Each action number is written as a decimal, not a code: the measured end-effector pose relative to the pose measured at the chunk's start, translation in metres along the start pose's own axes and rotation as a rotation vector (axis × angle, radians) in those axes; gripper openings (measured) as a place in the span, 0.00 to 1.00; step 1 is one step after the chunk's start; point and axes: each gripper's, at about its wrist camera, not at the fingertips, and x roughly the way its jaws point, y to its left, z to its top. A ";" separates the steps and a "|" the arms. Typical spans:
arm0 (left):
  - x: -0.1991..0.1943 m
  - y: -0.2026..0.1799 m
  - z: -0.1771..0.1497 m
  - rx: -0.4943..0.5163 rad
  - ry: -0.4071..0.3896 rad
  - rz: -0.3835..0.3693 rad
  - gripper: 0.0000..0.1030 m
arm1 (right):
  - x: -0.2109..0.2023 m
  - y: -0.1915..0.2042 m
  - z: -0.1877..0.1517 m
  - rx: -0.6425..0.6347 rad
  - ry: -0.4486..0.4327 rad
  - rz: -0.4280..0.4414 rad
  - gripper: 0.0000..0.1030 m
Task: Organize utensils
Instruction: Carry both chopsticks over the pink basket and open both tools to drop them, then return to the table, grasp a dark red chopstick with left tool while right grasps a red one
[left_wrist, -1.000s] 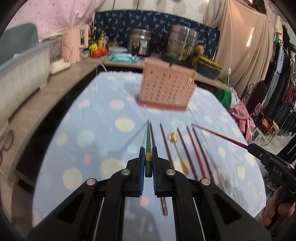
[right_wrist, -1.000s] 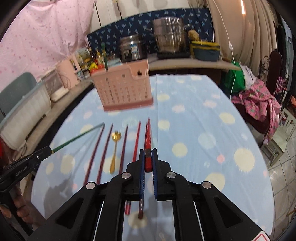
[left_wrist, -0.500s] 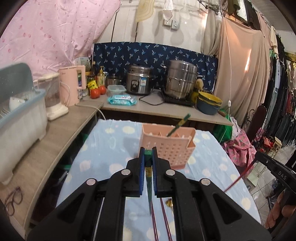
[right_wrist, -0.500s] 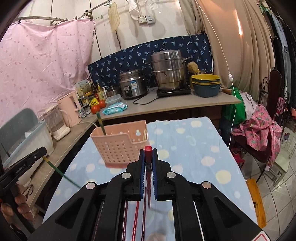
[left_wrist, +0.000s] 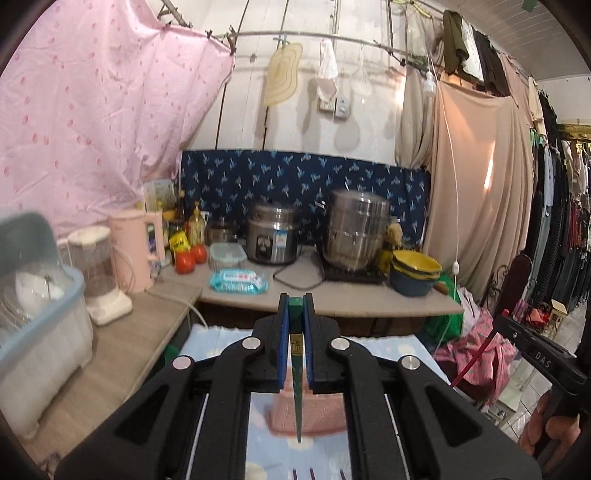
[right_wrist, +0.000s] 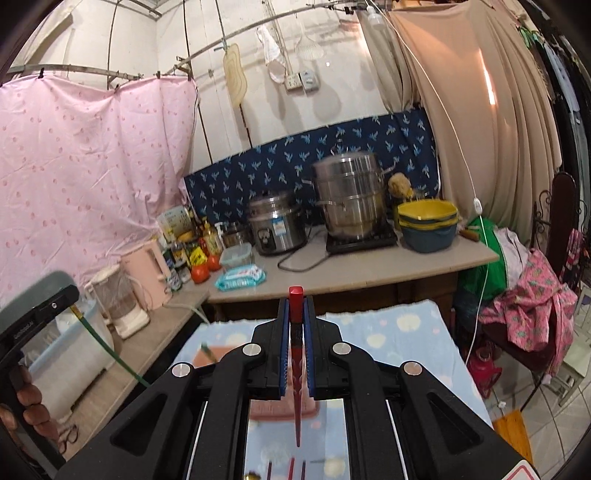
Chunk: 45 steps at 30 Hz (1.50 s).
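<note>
- Both wrists pitched up since 0.5 s ago: the pink basket (left_wrist: 306, 415) has dropped low in frame, behind the fingers.
- Left gripper (left_wrist: 295, 325) clamped on green chopstick (left_wrist: 296, 369), tip hanging down over the basket.
- Right gripper (right_wrist: 295, 325) clamped on red chopstick (right_wrist: 296, 354), tip down.
- Only the right view shows a green stick (right_wrist: 207, 352) already in the basket.
- Remaining chopsticks (left_wrist: 312, 473) lie on the tablecloth (left_wrist: 210, 338).

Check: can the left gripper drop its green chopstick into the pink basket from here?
Probably yes. The left gripper holds the green chopstick tip-down, and the tip shows in front of the pink basket with nothing between them. Whether it is truly above the opening is unclear.
</note>
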 end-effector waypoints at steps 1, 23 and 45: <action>0.004 -0.001 0.007 0.003 -0.012 0.002 0.07 | 0.005 0.001 0.006 0.003 -0.007 0.004 0.07; 0.124 0.008 -0.016 -0.010 0.075 -0.005 0.07 | 0.135 0.001 0.002 0.031 0.118 0.009 0.07; 0.079 0.021 -0.071 -0.051 0.174 0.073 0.51 | 0.084 -0.007 -0.035 -0.012 0.124 -0.040 0.45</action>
